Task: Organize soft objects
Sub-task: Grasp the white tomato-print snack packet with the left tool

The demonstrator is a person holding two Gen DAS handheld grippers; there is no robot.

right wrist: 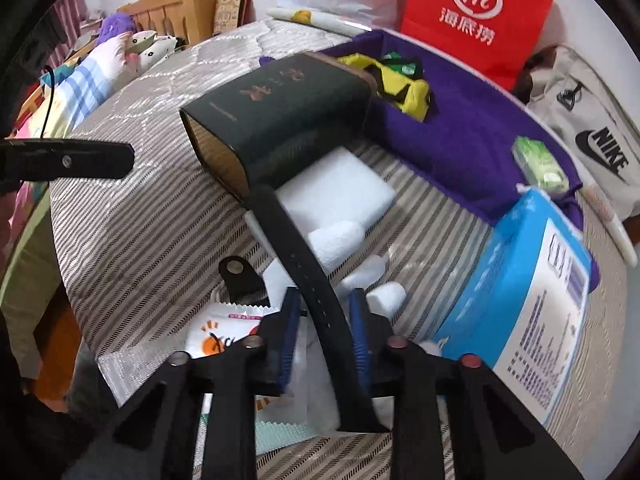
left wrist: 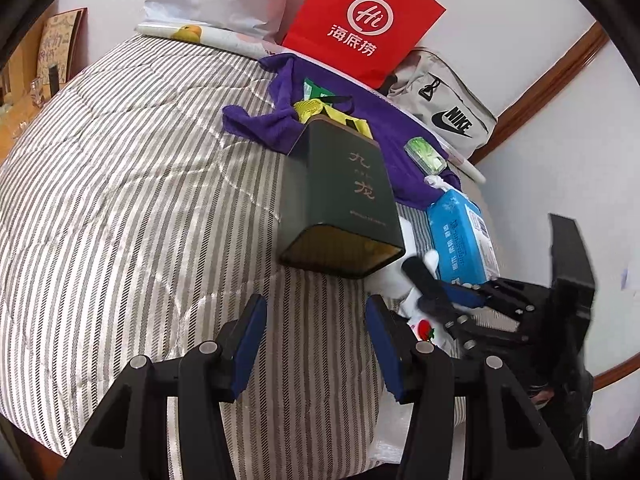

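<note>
Left wrist view: left gripper (left wrist: 316, 344) at lower centre, jaws apart over the striped bed (left wrist: 120, 200), nothing between them; dark green box (left wrist: 340, 204) lies at centre.

Right wrist view: right gripper (right wrist: 324, 340) at lower centre, jaws straddling a black strap (right wrist: 308, 272); whether the pads press it cannot be told; white foam block (right wrist: 340, 188) just above.

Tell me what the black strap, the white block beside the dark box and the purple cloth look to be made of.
Black strap: probably matte rubber or silicone; bends smoothly, punched holes.
White block: likely foam; soft fuzzy edges, no sheen.
Purple cloth: woven or knit fabric; matte, wrinkled.
</note>
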